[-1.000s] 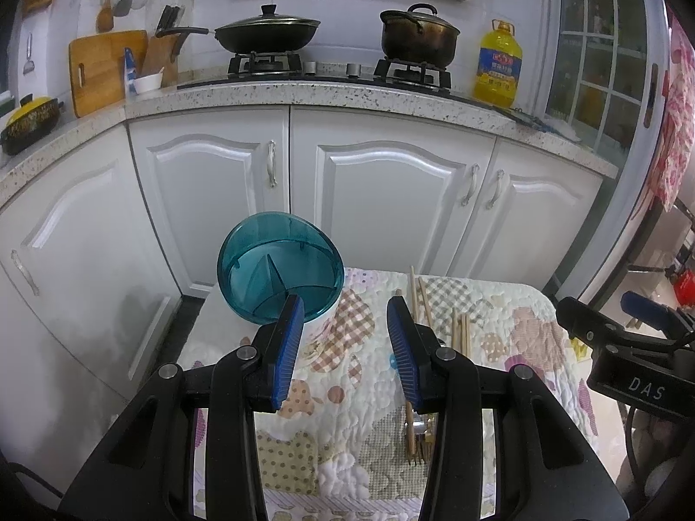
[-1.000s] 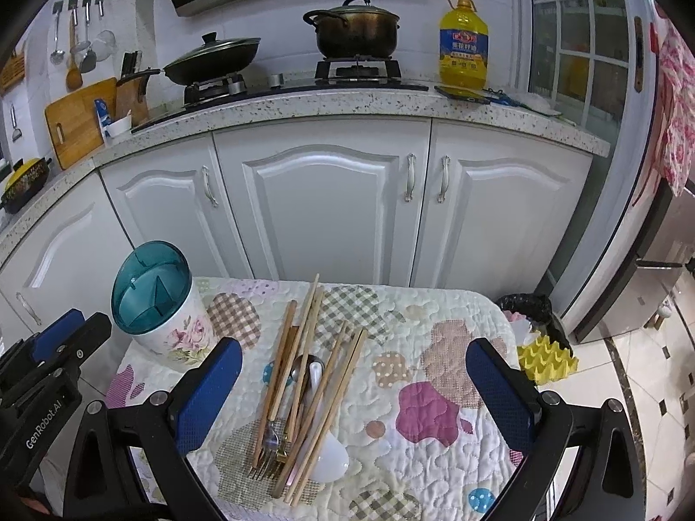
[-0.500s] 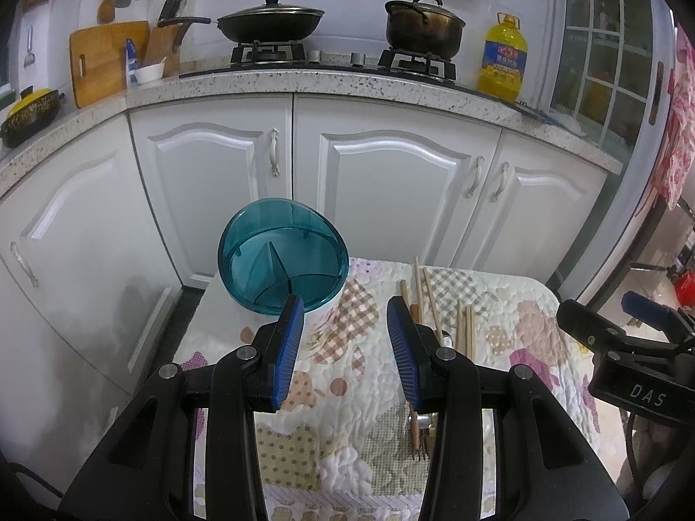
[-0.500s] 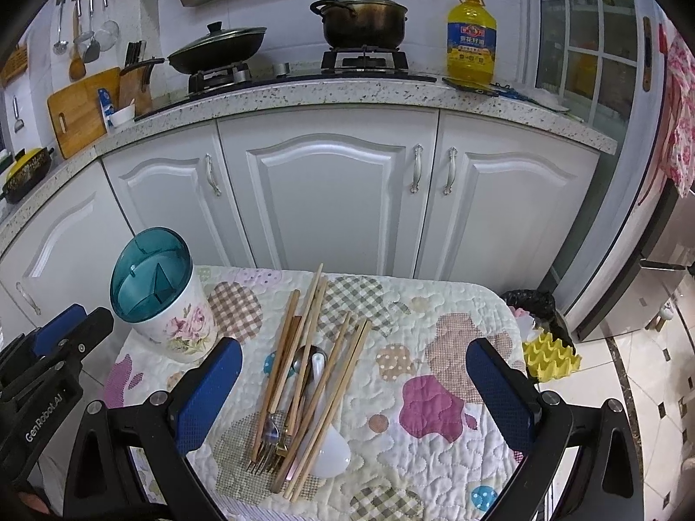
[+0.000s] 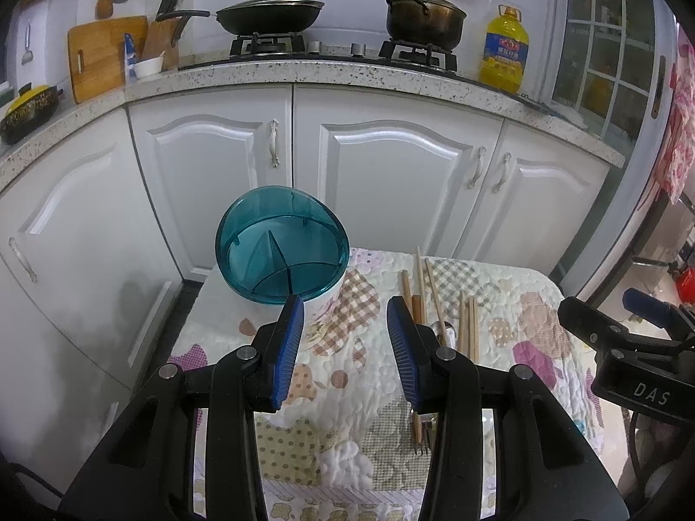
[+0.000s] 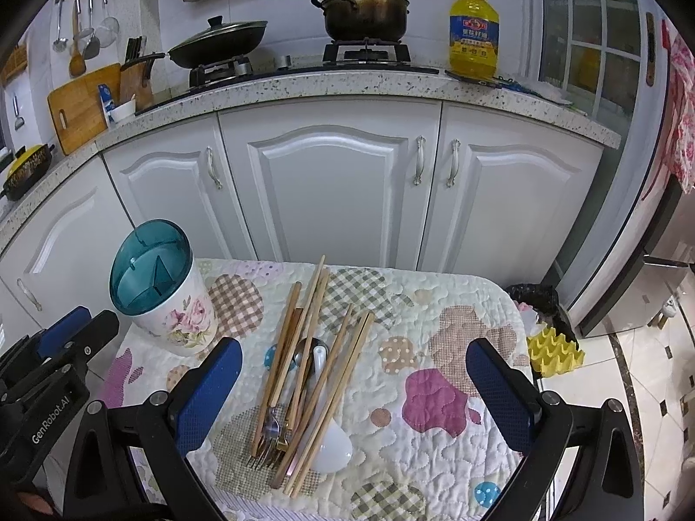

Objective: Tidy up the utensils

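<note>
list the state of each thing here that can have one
left hand-held gripper: open, empty
right hand-held gripper: open wide, empty
utensil holder: upright, teal divided top, nothing in it
chopsticks: loose on the cloth
forks: flat on the cloth
white spoon: flat on the cloth
wok: lidded
pot: lidded

One utensil holder [image 6: 167, 299], two forks [image 6: 267, 430], two spoons (chopsticks [image 6: 304, 325] overlap, uncountable).

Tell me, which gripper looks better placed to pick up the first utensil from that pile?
Probably the right gripper: its open jaws straddle the pile of chopsticks and forks. The left gripper, also open, faces the teal-topped holder instead.
</note>
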{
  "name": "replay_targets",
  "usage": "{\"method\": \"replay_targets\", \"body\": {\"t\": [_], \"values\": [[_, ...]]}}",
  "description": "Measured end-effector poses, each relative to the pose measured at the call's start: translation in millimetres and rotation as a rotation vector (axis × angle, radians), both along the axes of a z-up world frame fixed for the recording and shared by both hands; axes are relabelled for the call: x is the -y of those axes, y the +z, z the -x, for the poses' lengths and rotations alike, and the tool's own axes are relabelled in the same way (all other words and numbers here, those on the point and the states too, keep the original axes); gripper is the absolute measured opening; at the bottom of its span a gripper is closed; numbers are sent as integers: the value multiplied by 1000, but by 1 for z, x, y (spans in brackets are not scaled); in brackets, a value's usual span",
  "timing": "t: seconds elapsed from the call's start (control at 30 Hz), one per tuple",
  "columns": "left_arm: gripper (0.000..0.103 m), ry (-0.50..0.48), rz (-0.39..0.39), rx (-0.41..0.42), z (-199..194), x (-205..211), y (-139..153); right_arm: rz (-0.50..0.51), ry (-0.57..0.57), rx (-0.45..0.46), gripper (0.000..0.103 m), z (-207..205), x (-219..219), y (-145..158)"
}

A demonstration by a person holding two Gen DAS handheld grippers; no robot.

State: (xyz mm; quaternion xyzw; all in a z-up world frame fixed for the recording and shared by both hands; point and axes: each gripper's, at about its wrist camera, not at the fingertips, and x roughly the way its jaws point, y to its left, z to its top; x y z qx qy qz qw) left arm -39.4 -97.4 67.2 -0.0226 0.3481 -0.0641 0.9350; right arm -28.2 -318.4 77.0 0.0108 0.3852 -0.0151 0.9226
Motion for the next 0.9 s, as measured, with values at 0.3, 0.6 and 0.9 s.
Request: {"method": "replay_targets", "body": {"t": [0.3, 0.6, 0.9], "values": [[39, 1, 1, -1, -1, -1, -1, 1, 3, -16, 102, -2, 0, -4], [39, -3, 2, 3, -3, -2, 0, -20, 10, -22, 102, -4, 2, -6], [39, -2, 6, -5, -5, -3, -2, -15, 17, -34, 102, -5, 1, -8]]}}
